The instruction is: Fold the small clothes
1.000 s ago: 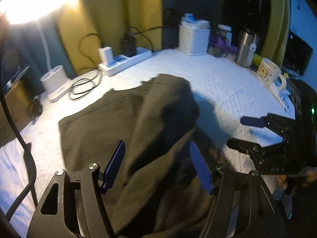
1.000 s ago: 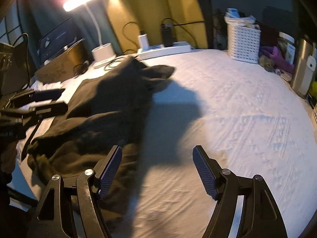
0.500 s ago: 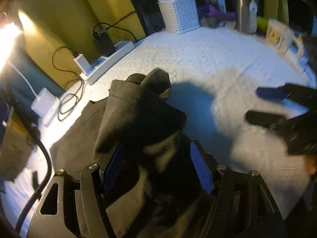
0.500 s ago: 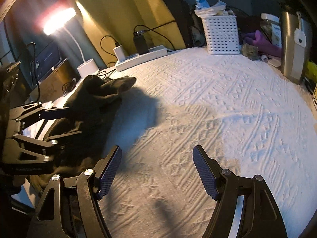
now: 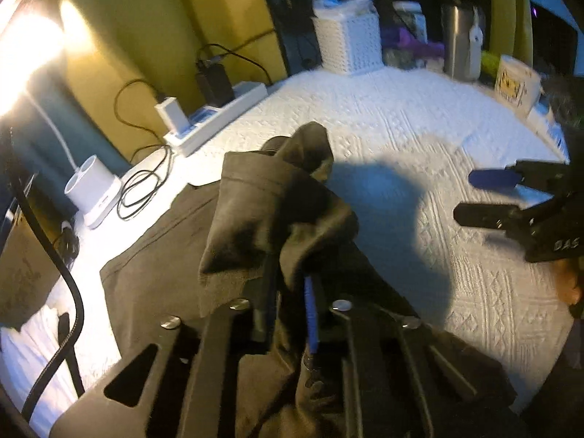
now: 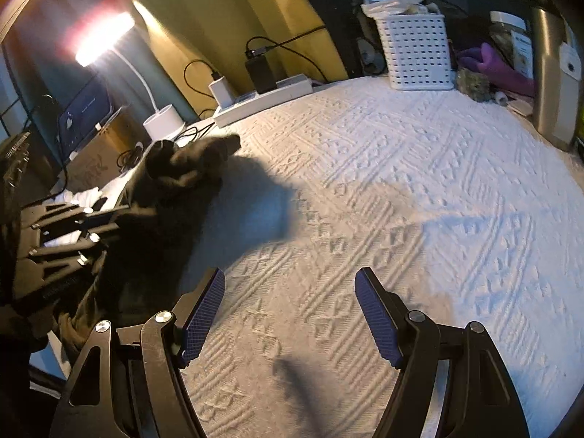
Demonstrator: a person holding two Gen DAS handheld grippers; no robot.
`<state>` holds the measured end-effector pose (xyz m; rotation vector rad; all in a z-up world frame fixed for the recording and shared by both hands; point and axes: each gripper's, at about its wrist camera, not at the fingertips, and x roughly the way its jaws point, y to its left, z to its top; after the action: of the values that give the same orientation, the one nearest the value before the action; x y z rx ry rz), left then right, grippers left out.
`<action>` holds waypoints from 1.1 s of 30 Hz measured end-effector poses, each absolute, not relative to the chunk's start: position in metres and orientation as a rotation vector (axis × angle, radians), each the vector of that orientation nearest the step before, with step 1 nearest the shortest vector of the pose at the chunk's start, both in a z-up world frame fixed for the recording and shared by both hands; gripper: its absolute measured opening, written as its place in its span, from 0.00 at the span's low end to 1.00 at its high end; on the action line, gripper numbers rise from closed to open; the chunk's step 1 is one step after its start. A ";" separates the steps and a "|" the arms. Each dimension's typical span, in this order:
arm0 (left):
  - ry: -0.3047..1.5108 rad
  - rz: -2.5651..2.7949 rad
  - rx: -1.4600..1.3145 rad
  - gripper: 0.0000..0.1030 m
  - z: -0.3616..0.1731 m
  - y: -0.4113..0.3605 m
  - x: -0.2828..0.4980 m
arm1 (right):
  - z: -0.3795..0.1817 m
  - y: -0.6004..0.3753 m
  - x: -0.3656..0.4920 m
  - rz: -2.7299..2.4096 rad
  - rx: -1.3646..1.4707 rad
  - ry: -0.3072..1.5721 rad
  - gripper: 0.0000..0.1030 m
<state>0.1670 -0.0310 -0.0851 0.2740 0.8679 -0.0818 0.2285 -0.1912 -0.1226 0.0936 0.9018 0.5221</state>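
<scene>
A dark olive garment [image 5: 255,211] lies bunched on the left part of the white textured cover [image 6: 401,182], one fold lifted into a peak. In the left wrist view my left gripper [image 5: 288,281] has its jaws closing, with a fold of this cloth pinched between the pads. From the right wrist view the garment [image 6: 175,189] and the left gripper [image 6: 116,215] show at the far left. My right gripper [image 6: 290,292] stands open over bare cover to the right of the garment, holding nothing; it also appears as the right gripper [image 5: 471,197] at the right edge.
Along the back stand a white perforated basket [image 6: 416,51], a power strip [image 6: 262,98] with chargers, a lamp base [image 6: 164,122] and loose cables [image 5: 138,189]. A steel tumbler [image 6: 554,73] and a mug [image 5: 514,84] sit at the right. A laptop is far left.
My left gripper's jaws went from wide apart around the cloth to nearly together on a fold. The garment bunched up and lifted. My right gripper shifted right, away from the cloth.
</scene>
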 end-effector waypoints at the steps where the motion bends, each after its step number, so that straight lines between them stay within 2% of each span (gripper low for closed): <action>1: 0.859 -0.090 0.249 0.10 -0.082 -0.025 0.165 | -0.123 -0.188 0.229 0.522 0.089 0.906 0.73; 10: 0.799 -0.165 0.098 0.09 -0.071 0.023 0.159 | -0.113 -0.149 0.233 0.498 0.034 0.921 0.73; 12: 0.784 -0.158 0.069 0.03 -0.072 0.036 0.160 | -0.110 -0.140 0.233 0.493 0.024 0.923 0.73; 21: 0.692 -0.123 -0.150 0.03 -0.050 0.112 0.148 | -0.098 -0.086 0.234 0.529 -0.044 0.926 0.73; 28: 0.751 -0.035 -0.275 0.03 -0.081 0.181 0.163 | -0.097 -0.039 0.245 0.570 -0.099 0.925 0.73; 33: 0.785 -0.022 -0.330 0.03 -0.103 0.201 0.165 | -0.104 -0.016 0.253 0.578 -0.119 0.936 0.73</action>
<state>0.1654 0.2006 -0.1029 -0.3304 0.7854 -0.0221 0.2533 -0.0156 -0.1043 -0.1188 0.9364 0.5780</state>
